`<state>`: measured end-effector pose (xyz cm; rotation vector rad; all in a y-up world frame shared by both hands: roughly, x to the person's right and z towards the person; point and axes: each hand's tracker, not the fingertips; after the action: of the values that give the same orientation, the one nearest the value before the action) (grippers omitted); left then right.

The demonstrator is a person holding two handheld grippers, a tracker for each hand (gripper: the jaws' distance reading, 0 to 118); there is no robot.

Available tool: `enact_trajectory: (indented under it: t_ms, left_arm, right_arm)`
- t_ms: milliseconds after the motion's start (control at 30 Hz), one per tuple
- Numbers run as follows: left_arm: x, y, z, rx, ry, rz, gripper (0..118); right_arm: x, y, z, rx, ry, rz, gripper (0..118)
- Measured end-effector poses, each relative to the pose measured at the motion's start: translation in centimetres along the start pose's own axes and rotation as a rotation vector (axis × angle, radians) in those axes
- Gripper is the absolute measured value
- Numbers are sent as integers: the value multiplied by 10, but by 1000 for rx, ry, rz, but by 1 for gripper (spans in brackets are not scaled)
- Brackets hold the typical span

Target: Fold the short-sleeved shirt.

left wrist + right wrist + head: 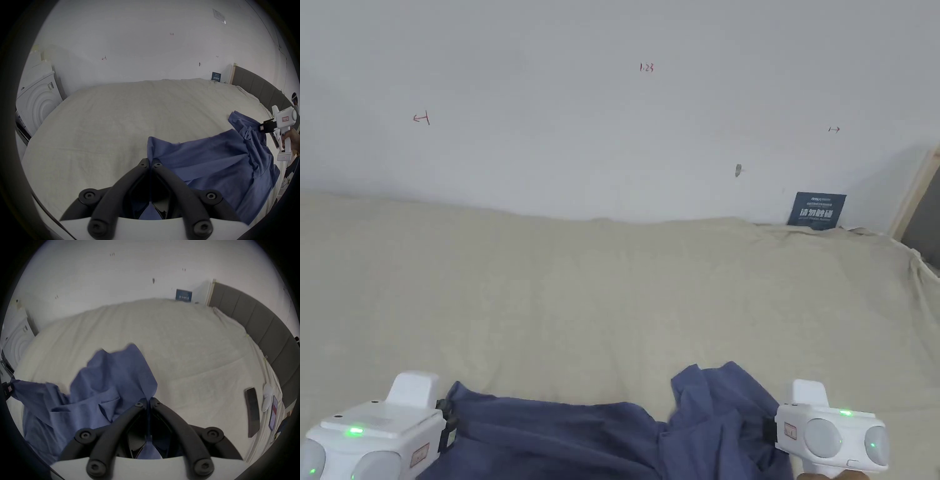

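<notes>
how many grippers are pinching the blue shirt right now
2. The left gripper is shut on one edge of the blue shirt; the right gripper is shut on the opposite, bunched side, with the cloth stretched between them over the bed.

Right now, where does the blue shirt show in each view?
Head view: blue shirt along the bottom edge, between both tools.
Left gripper view: lower right, shirt.
Right gripper view: lower left, shirt.
Shared landmark: dark blue sign at the wall.
</notes>
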<state>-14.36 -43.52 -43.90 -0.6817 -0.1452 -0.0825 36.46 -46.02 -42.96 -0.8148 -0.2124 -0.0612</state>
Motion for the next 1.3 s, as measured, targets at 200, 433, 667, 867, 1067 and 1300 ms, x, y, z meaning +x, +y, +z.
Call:
enact_trajectory:
  t_ms: [200,433,667,867,1067,1300]
  left_arm:
    - [-14,20,44,105,10,32,0]
    - [-34,68,113,233,56,43,0]
    - [-74,113,169,327,95,106,0]
    - [-94,149,195,379,114,154,0]
    - [-103,174,196,375,140,161,0]
    - [-107,197,171,352,161,156,0]
  right_arm:
    - [-2,9,77,208,26,7,0]
    - [-5,58,167,401,32,45,0]
    - [-5,108,230,533,22,55,0]
    - [-23,137,266,600,15,87,0]
    - [-38,161,275,621,9,78,0]
    - [-45,199,254,618,-3,69,0]
